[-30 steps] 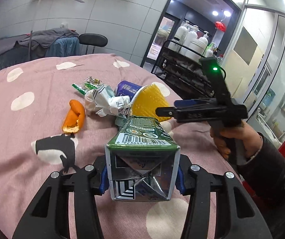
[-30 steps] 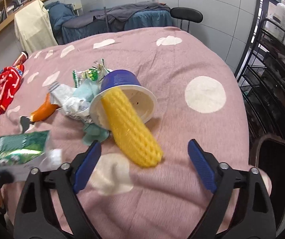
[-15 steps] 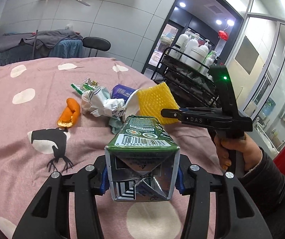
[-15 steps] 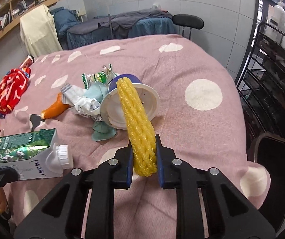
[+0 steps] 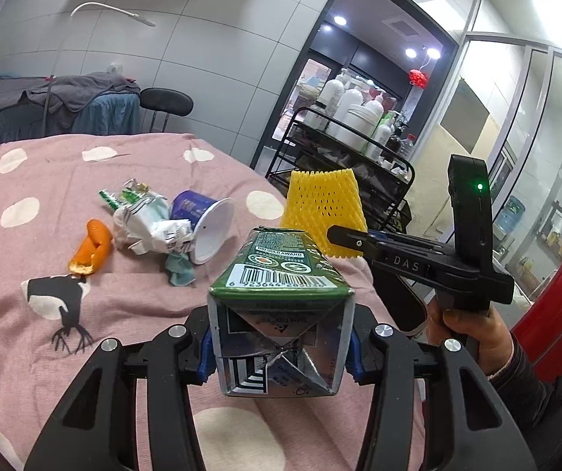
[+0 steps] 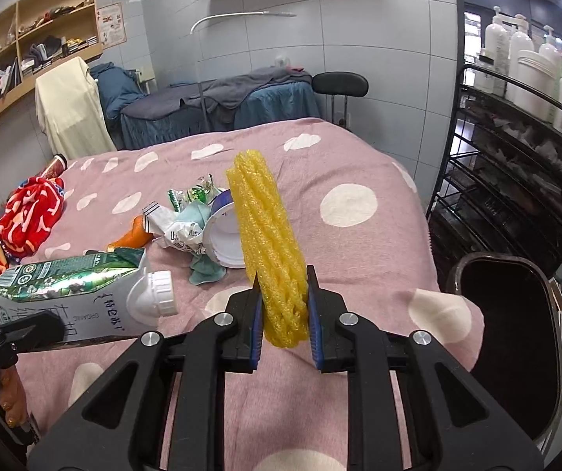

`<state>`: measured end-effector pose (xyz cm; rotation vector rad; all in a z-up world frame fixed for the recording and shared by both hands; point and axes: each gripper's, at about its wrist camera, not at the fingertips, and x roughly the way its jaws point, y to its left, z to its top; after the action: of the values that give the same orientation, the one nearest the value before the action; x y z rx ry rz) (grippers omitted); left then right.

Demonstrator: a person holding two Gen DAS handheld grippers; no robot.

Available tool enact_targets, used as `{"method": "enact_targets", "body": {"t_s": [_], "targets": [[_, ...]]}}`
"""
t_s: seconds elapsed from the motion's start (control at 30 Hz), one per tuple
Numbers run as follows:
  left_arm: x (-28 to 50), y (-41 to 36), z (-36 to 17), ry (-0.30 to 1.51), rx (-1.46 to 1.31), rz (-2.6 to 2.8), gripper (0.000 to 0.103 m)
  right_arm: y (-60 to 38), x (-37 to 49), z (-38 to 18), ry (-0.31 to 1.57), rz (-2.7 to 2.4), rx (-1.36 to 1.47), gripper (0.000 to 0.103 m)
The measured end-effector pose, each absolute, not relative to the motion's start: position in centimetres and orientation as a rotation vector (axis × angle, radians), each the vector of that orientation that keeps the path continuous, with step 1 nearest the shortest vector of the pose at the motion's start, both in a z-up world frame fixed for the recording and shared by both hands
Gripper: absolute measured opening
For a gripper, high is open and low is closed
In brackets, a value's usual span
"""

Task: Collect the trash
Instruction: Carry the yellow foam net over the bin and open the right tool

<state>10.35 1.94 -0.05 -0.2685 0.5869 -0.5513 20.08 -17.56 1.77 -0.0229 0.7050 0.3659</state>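
Observation:
My left gripper (image 5: 281, 347) is shut on a green milk carton (image 5: 281, 298) and holds it above the pink bed. The carton also shows in the right wrist view (image 6: 80, 294). My right gripper (image 6: 284, 316) is shut on a yellow foam net sleeve (image 6: 269, 247) and holds it lifted off the bed; the sleeve shows in the left wrist view (image 5: 322, 206). On the bed lie a blue-and-white paper cup (image 5: 208, 223), crumpled paper wrappers (image 5: 143, 223), a teal scrap (image 5: 179, 271) and an orange peel (image 5: 92, 247).
A black trash bin (image 6: 512, 337) stands open on the floor right of the bed. A black wire rack with white bottles (image 6: 524, 125) is behind it. A red patterned cloth (image 6: 26, 223) lies at the bed's left side.
My right gripper closed on the yellow foam sleeve and lifted it off the bed, away from the cup. My left gripper rose a little with the carton.

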Motion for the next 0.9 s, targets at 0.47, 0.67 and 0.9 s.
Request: {"method": "enact_targets", "body": {"t_s": [0.47,0.67,0.9], "targets": [[11.3,-2.5,0.8,0.582,-0.244,-0.643,0.049,-23.2,16.5,2.1,0.653,0.252,0.055,0.020],[12.4,-5.4,1.1,0.585,-0.217,-0.697,0.049,-27.5,16.0,1.7,0.648,0.148,0.104,0.020],[13.4,-8.7,1.5,0.590,-0.181,-0.762,0.049,-33.0,16.8,-0.2,0.677,-0.020,0.144,0.020]]}}
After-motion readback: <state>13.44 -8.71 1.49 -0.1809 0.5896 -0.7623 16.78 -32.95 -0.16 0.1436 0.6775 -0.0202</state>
